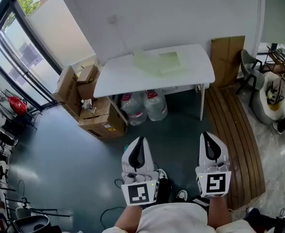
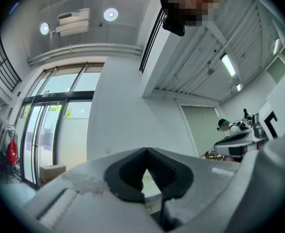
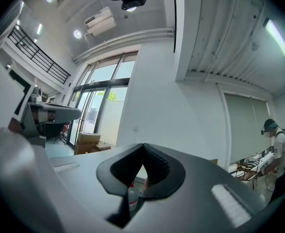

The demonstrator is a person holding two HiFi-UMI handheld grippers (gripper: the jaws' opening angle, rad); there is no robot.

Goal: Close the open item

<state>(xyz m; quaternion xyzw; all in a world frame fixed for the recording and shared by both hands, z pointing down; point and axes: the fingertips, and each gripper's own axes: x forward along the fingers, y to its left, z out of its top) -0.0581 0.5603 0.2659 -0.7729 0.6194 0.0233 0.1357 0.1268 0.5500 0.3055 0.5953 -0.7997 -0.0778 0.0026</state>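
Observation:
On the white table (image 1: 118, 79) by the wall lies a pale, translucent greenish flat item (image 1: 158, 62); it seems spread open, but its details are too small to tell. Both grippers hang low over the floor, well short of the table. My left gripper (image 1: 141, 141) is shut with nothing in it; in the left gripper view its black pads (image 2: 128, 171) meet at the tip of the left gripper (image 2: 146, 153). My right gripper (image 1: 205, 136) is also shut and empty, and in the right gripper view the right gripper (image 3: 143, 148) shows its tips touching.
Cardboard boxes (image 1: 96, 115) are stacked left of the table. Two large water jugs (image 1: 145, 106) stand under it. A wooden slatted panel (image 1: 234, 125) lies on the floor at right, near a chair (image 1: 251, 72). A person (image 3: 276, 149) stands far right.

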